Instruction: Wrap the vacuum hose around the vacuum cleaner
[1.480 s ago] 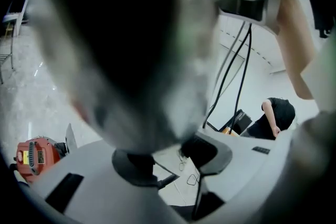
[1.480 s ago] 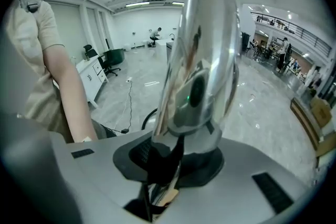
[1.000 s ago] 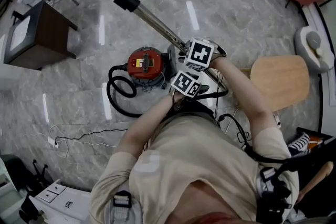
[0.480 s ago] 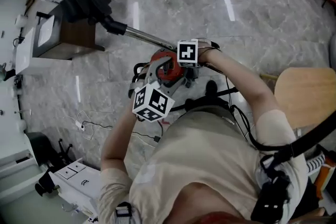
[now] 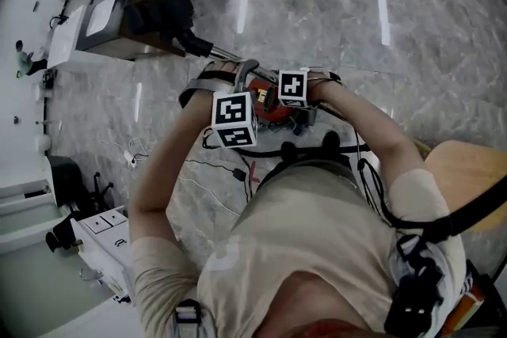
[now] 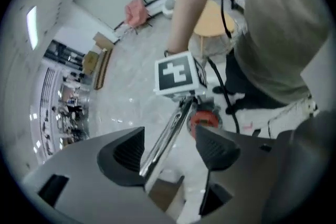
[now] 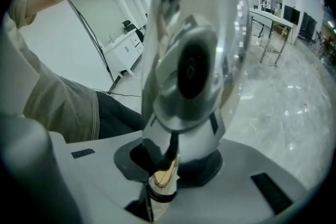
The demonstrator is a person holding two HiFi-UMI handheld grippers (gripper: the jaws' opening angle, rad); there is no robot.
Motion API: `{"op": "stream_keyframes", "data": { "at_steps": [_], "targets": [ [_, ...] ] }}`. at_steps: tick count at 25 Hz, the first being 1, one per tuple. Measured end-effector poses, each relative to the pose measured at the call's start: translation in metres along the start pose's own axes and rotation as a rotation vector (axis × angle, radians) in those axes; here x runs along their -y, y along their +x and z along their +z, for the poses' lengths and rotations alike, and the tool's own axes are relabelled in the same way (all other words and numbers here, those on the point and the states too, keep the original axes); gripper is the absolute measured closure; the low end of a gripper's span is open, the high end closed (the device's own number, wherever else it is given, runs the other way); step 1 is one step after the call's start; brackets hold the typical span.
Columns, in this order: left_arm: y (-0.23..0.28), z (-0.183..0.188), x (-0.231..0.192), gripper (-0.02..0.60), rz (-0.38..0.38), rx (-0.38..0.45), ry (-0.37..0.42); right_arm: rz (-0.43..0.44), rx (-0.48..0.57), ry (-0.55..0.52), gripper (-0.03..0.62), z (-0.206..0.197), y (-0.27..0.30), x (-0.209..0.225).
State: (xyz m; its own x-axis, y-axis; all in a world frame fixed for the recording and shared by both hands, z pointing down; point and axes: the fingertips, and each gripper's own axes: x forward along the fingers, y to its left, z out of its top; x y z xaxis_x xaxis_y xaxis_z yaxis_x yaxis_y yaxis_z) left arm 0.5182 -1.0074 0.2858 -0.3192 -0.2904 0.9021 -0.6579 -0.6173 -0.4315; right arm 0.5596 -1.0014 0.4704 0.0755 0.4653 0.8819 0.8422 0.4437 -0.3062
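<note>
The red vacuum cleaner [image 5: 268,108] stands on the marble floor under my two hands, mostly hidden by the marker cubes. Its chrome wand [image 5: 218,53] slants up-left to the black floor head [image 5: 162,16]. A black hose [image 5: 192,87] curves at the vacuum's left and is partly hidden. My right gripper [image 7: 170,165] is shut on the chrome wand [image 7: 189,60]; its cube [image 5: 293,88] sits over the vacuum. My left gripper [image 6: 169,139] is open, with the wand [image 6: 165,136] running through the gap close to the left pad [image 6: 126,152]. The left gripper's cube [image 5: 234,120] is left of the right one.
A brown cabinet [image 5: 119,28] stands close behind the floor head. A white drawer unit [image 5: 103,237] and a black chair [image 5: 67,182] are at the left. A wooden seat [image 5: 475,170] is at the right. Thin cables [image 5: 210,162] lie on the floor near my feet.
The left gripper has left its place beside the right one, swung left and up, rolled over, and now sits above the wand. The right gripper has sunk toward the vacuum, still holding the wand.
</note>
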Motion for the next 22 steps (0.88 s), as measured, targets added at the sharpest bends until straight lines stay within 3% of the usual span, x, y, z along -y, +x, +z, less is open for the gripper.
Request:
{"op": "stream_keyframes", "data": {
  "at_steps": [2, 4, 7, 11, 13, 15, 17, 22],
  "targets": [
    [0.020, -0.010, 0.002, 0.288, -0.020, -0.076, 0.132, -0.012, -0.010, -0.020, 0.525, 0.002, 0.001, 0.004],
    [0.052, -0.011, 0.011, 0.288, -0.083, -0.108, 0.208, -0.017, -0.015, -0.042, 0.523, 0.003, 0.007, 0.013],
    [0.089, -0.031, 0.019, 0.288, -0.116, -0.177, 0.278, -0.037, -0.057, -0.058, 0.523, 0.013, 0.011, 0.023],
    [0.121, -0.094, 0.021, 0.290, -0.122, -0.287, 0.353, -0.075, -0.210, 0.003, 0.523, 0.024, 0.013, 0.036],
    [0.133, -0.119, 0.030, 0.291, -0.152, -0.269, 0.354, -0.080, -0.266, 0.030, 0.523, 0.033, 0.021, 0.043],
    [0.139, -0.133, 0.041, 0.312, -0.183, -0.224, 0.337, -0.065, -0.258, 0.035, 0.523, 0.049, 0.041, 0.047],
    [0.142, -0.135, 0.049, 0.372, -0.206, -0.166, 0.321, -0.043, -0.219, 0.032, 0.523, 0.065, 0.060, 0.046],
    [0.150, -0.129, 0.049, 0.449, -0.221, -0.041, 0.270, 0.043, -0.265, 0.080, 0.522, 0.059, 0.069, 0.032]
  ]
}}
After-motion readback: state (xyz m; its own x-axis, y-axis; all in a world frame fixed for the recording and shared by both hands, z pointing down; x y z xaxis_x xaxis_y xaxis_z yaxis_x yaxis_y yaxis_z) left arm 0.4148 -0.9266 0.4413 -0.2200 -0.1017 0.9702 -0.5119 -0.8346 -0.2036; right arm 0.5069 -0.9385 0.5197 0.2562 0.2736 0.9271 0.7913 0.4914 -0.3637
